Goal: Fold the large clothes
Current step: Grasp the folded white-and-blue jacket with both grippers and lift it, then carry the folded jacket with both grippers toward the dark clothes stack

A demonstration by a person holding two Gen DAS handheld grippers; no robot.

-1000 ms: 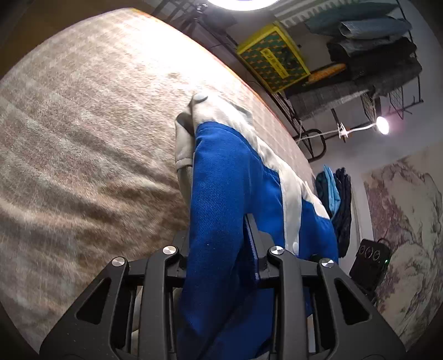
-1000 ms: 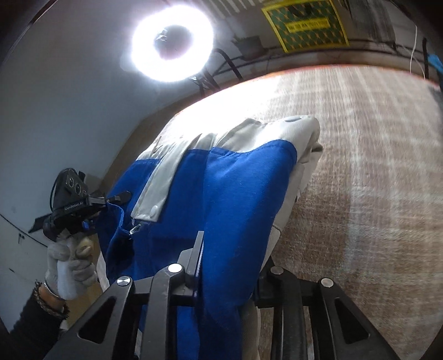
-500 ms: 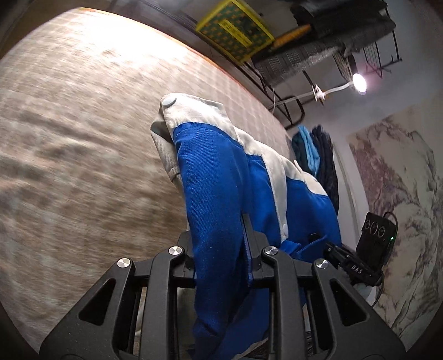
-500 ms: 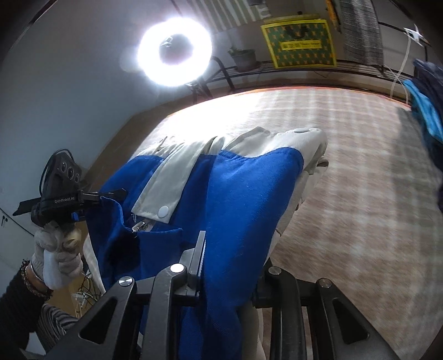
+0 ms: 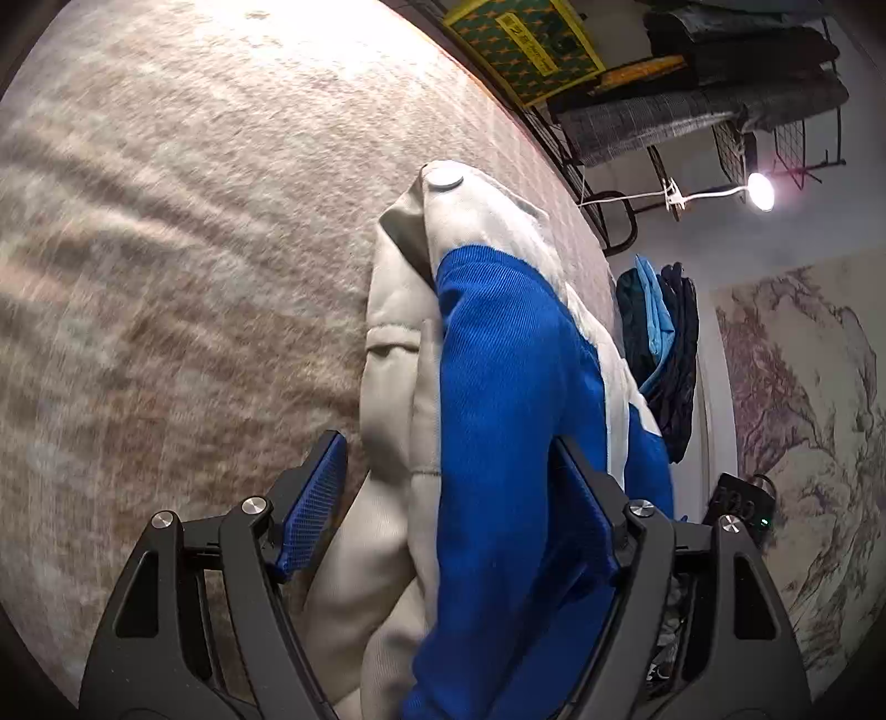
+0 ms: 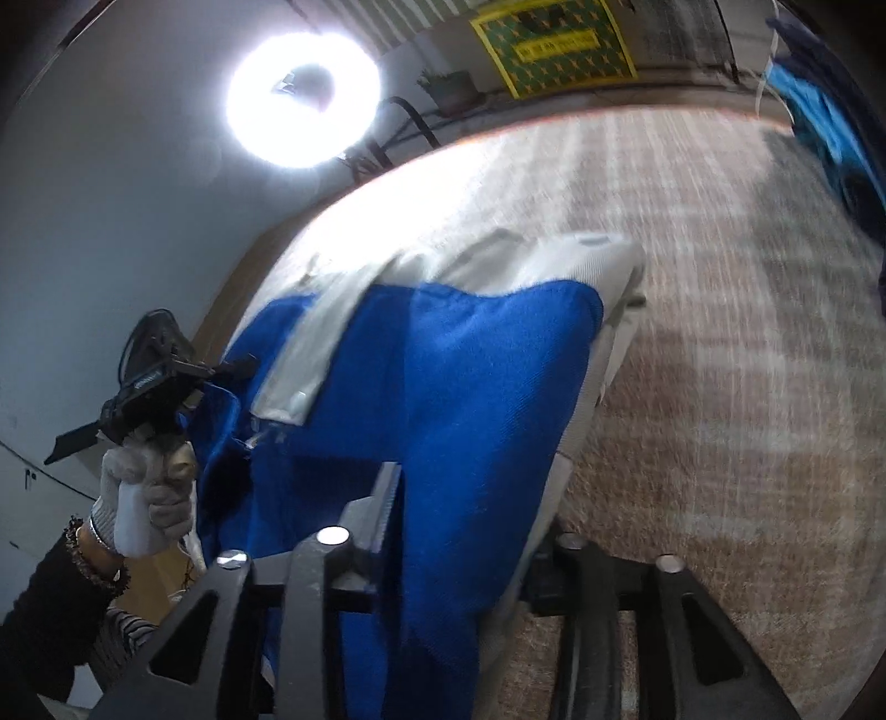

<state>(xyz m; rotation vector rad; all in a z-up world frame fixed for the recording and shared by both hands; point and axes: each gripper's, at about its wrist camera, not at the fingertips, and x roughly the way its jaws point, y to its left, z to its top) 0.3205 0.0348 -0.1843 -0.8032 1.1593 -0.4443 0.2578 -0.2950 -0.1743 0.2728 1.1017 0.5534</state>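
Your left gripper [image 5: 448, 471] is opening. Its jaws stand wide; the left pad [image 5: 310, 498] is clear of the cloth, with carpet showing between it and the jacket [image 5: 515, 387]. The far jaw lies against the blue fabric, but nothing is pinched. The jacket's edge runs between the jaws, loose.

Your right gripper [image 6: 470, 498] is opening too. The jacket's other edge passes between its jaws, blue on top and cream underneath. The left jaw stands just off the blue cloth. The right jaw is hidden behind the cream layer, so you cannot tell whether it touches. No squeeze shows in the fabric there.

The jacket is blue with cream panels and a cream collar end carrying a snap button [image 5: 446, 178]. It lies as a doubled-over bundle on the plaid carpet [image 5: 166, 221], its near end at both grippers, its collar end farther out on the carpet.

In the right wrist view, your left hand [image 6: 144, 509], in a white glove, grips the handle of the left gripper at the jacket's left edge.

Beyond the carpet: a ring light [image 6: 304, 99], a yellow and green box [image 5: 520, 44], a rack of folded cloth [image 5: 709, 99], and a dark blue heap of clothes [image 5: 664, 349] by the wall.
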